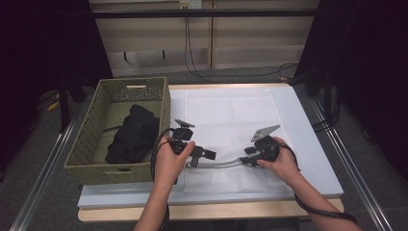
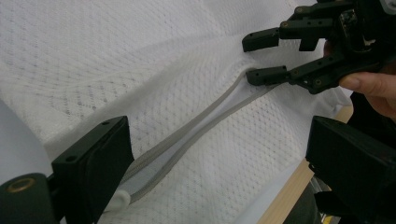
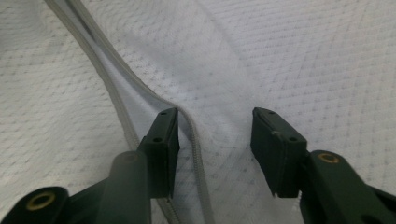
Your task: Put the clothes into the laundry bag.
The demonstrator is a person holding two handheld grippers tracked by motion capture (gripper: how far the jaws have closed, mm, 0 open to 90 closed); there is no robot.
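Two claws (image 1: 208,155) (image 1: 246,156), one white mesh garment (image 1: 226,115) with one grey zipper (image 1: 221,164), one woven basket (image 1: 91,139), one black cloth (image 1: 133,132).

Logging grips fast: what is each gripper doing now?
Left gripper: open, holding nothing.
Right gripper: open over white mesh laundry bag, grey zipper between jaws.

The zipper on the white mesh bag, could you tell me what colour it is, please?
Light grey; the zipper shows best in the right gripper view.
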